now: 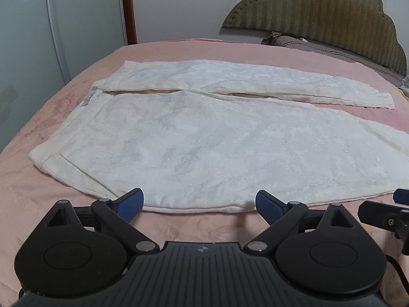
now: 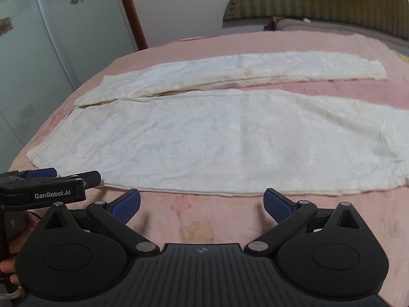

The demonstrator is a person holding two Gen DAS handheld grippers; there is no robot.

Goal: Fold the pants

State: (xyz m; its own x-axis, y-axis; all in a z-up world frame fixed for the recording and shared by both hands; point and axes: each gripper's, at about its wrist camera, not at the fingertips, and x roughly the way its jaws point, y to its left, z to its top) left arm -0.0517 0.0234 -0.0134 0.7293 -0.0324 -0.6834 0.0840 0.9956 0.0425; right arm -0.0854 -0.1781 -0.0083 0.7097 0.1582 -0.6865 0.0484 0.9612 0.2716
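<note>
White pants point(image 1: 204, 148), textured cloth with faint yellowing at the seams, lie flat and unfolded on the bed point(image 1: 179, 48), which has a pink cover. The two legs are spread in a narrow V: waistband toward 9 o'clock, cuffs toward 3 o'clock, near leg broad across the centre of both wrist views, far leg at 12 o'clock.

Left gripper point(image 1: 199, 204): jaws spread wide, nothing between them, poised at 6 o'clock at the near leg's outer edge, toward the waistband end.

Right gripper point(image 2: 202, 206): jaws spread wide, empty, at 6 o'clock just short of the same edge, farther along the leg.

Headboard point(image 1: 319, 20), green and padded, at 1 o'clock; wardrobe door point(image 2: 51, 38) at 10 o'clock.

Step, as judged: opening stage, no fold made yet; both grippers line up for a first grasp.

Next move likely calls for both jaws to close on the near hem together, then carry the near leg over toward 12 o'clock onto the far leg, edges matched.
</note>
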